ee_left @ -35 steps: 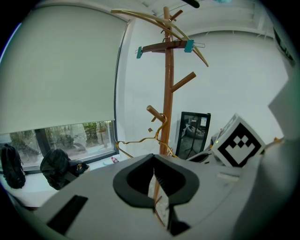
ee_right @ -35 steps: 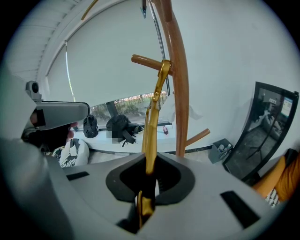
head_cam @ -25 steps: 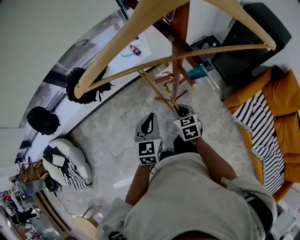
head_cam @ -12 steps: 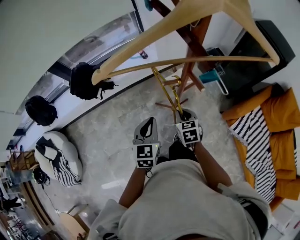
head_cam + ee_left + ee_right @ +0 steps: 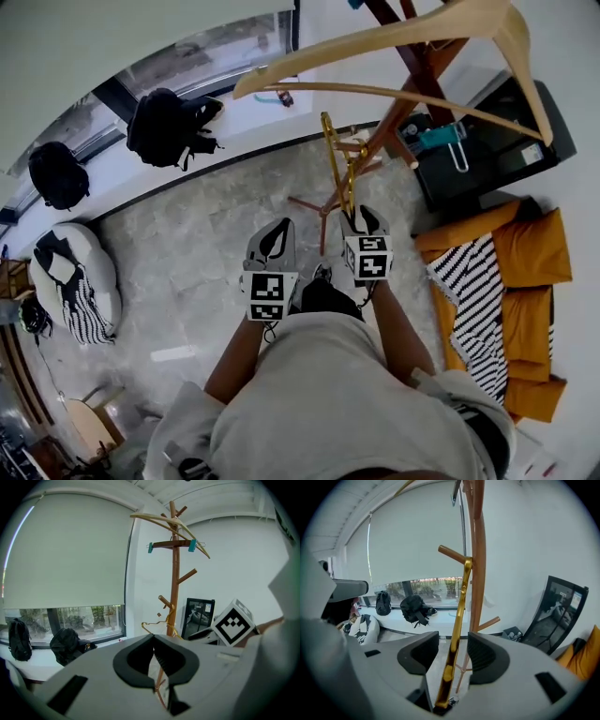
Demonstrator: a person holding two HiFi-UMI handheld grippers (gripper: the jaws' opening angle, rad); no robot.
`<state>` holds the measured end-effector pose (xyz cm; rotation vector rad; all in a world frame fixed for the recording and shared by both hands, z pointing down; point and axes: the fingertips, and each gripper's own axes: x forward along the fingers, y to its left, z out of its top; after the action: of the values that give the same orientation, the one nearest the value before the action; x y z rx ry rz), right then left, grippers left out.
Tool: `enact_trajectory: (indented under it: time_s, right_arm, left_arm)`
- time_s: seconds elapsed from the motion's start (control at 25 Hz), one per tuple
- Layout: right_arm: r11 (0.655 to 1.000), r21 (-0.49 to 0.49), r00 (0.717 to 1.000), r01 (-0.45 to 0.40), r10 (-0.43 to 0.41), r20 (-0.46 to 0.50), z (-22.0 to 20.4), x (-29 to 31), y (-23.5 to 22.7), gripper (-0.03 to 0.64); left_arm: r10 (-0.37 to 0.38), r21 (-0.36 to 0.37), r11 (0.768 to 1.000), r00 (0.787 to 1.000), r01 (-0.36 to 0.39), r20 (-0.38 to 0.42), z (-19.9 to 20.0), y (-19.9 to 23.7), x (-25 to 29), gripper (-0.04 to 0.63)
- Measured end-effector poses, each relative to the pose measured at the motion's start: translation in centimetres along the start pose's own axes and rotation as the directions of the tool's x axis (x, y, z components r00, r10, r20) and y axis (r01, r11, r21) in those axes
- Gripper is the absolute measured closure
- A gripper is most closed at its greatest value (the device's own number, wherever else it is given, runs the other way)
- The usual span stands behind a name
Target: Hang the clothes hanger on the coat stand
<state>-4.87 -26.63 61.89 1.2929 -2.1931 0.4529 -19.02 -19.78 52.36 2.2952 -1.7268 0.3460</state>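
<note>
A gold metal hanger (image 5: 458, 606) runs up from between my right gripper's (image 5: 452, 656) jaws to a lower peg (image 5: 451, 553) of the wooden coat stand (image 5: 478, 550), its hook over that peg. The jaws have just been opening and now stand apart, so the pads do not press on the wire. In the head view the right gripper (image 5: 360, 216) points at the gold hanger (image 5: 330, 155) beside the coat stand (image 5: 403, 103). My left gripper (image 5: 277, 234) is just to its left, shut and holding nothing (image 5: 154, 656). A big wooden hanger (image 5: 375, 42) hangs on top.
Two black backpacks (image 5: 169, 127) lie on the window sill. A black-and-white beanbag (image 5: 75, 281) sits at the left. An orange sofa (image 5: 530, 309) with striped cloth stands at the right, and a black cabinet (image 5: 497, 155) behind the stand. A teal-clipped hanger (image 5: 171, 544) hangs higher up.
The right jaws have let go of the gold hanger, which now hangs from the peg. The left gripper has drifted a little. The head view has swung round the stand.
</note>
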Motion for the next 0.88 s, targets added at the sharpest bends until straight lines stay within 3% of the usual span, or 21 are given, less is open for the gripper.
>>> enact_trajectory:
  time_s: [0.4,0.64,0.72,0.8,0.88]
  right_arm:
    - [0.997,0.04,0.985,0.068,-0.074,0.156,1.3,-4.7,1.4,0.433]
    - [0.972,0.049,0.927,0.231,-0.235,0.29,1.8,-8.8,1.3,0.433]
    - [0.971,0.025,0.922,0.237,-0.233,0.308,1.6,-9.4,2.6,0.477]
    - [0.973,-0.017,0.929,0.229,-0.213,0.303,1.2,-9.6,4.2,0.584]
    - [0.977,-0.066,0.937,0.201,-0.173,0.304,1.5,-9.5,5.7,0.599]
  left_arm:
    - [0.016,-0.038,0.999,0.999,-0.014,0.033,-1.9,1.8,-5.7,0.584]
    - [0.044,-0.121,0.992,0.999,-0.044,0.0,-6.7,3.4,-9.2,0.584]
    - [0.06,-0.152,0.986,0.997,-0.066,-0.041,-9.6,4.3,-10.3,0.584]
    - [0.082,-0.181,0.979,0.993,-0.097,-0.088,-11.9,5.0,-11.4,0.584]
    - [0.107,-0.2,0.972,0.989,-0.126,-0.105,-12.6,5.2,-12.0,0.584]
